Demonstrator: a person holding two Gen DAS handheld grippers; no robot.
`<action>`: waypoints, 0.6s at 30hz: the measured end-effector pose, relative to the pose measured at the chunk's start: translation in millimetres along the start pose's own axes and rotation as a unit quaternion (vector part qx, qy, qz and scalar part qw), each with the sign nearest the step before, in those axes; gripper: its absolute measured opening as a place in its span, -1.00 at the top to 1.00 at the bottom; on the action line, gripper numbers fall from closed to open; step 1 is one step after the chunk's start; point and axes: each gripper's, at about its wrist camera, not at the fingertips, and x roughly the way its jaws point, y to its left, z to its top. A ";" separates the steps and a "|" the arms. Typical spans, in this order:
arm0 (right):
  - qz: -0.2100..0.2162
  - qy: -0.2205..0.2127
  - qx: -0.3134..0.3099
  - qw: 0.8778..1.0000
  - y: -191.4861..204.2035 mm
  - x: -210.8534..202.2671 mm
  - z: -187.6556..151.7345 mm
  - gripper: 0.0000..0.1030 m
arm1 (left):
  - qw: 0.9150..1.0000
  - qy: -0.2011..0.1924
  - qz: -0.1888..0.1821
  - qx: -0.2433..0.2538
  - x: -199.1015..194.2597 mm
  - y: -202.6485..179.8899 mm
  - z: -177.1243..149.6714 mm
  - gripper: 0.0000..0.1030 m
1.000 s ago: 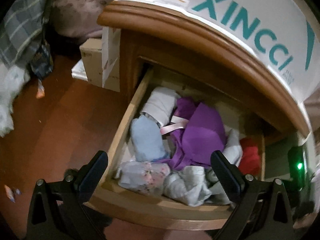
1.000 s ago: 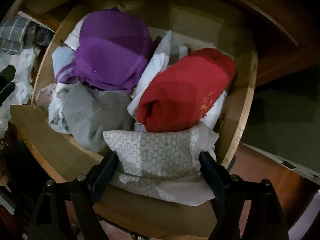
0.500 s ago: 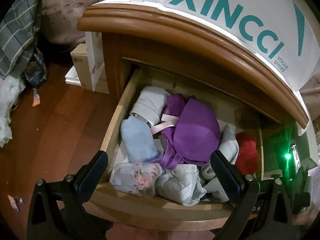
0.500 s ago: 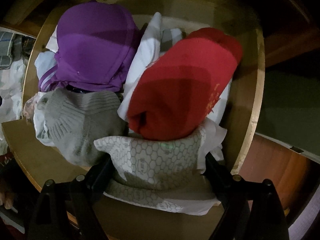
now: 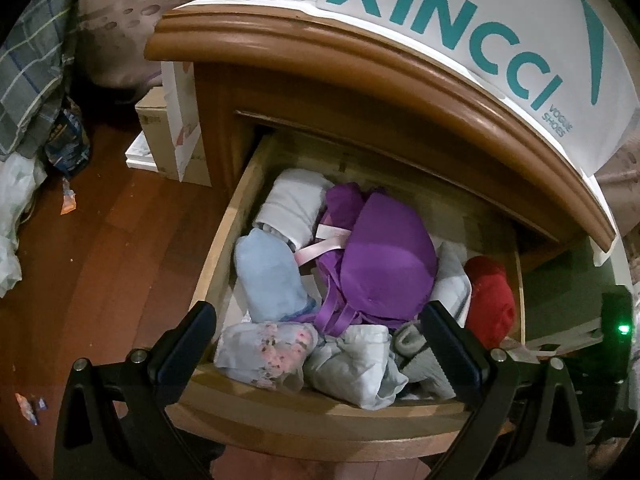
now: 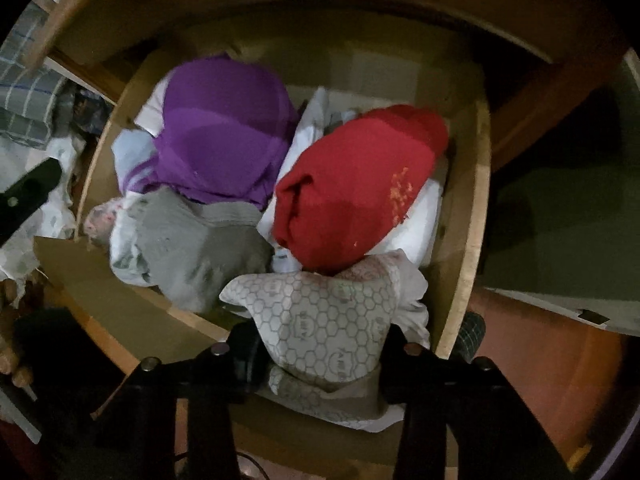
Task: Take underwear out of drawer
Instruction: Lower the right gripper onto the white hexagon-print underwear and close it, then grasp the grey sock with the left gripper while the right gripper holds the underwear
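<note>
The wooden drawer (image 5: 320, 412) stands pulled out of the nightstand, full of folded underwear. In the right wrist view my right gripper (image 6: 320, 356) is shut on a grey-white honeycomb-patterned piece of underwear (image 6: 324, 320), lifted a little at the drawer's (image 6: 464, 264) front right corner. A red roll (image 6: 352, 188), a purple bra (image 6: 224, 136) and a grey piece (image 6: 200, 248) lie behind it. My left gripper (image 5: 320, 344) is open and empty, held above the drawer front, over a floral piece (image 5: 264, 352) and a pale blue roll (image 5: 272, 280).
A white XINCCI shoe bag (image 5: 480, 40) lies on the nightstand top (image 5: 360, 64). Cardboard boxes (image 5: 164, 140) stand left of the nightstand on the wooden floor (image 5: 100, 260). Plaid fabric (image 5: 32, 60) and litter lie at the far left.
My right gripper has closed on the honeycomb underwear and pulled back, raising it from the drawer corner. My left gripper has drawn back and up a little, still open.
</note>
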 end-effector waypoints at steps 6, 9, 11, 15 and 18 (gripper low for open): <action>0.023 -0.050 0.021 0.998 -11.1 -29.8 -7.4 0.20 | 1.000 0.006 -0.008 0.003 2.4 -3.0 -0.6 -0.97; 0.047 -0.076 0.038 0.995 -24.2 -48.1 0.1 0.21 | 1.000 0.002 -0.017 0.009 0.2 -7.0 -0.8 -0.97; 0.046 -0.096 0.045 0.993 -28.3 -52.7 -0.3 0.21 | 1.000 0.002 -0.018 0.019 0.2 -10.9 -1.7 -0.97; 0.073 -0.140 0.074 0.985 -37.6 -62.0 -2.0 0.22 | 0.999 0.018 -0.036 0.026 4.0 -14.8 -5.4 -0.97; 0.108 -0.170 0.091 0.975 -48.3 -67.6 -6.0 0.22 | 0.998 0.030 -0.043 0.028 6.4 -17.5 -8.3 -0.97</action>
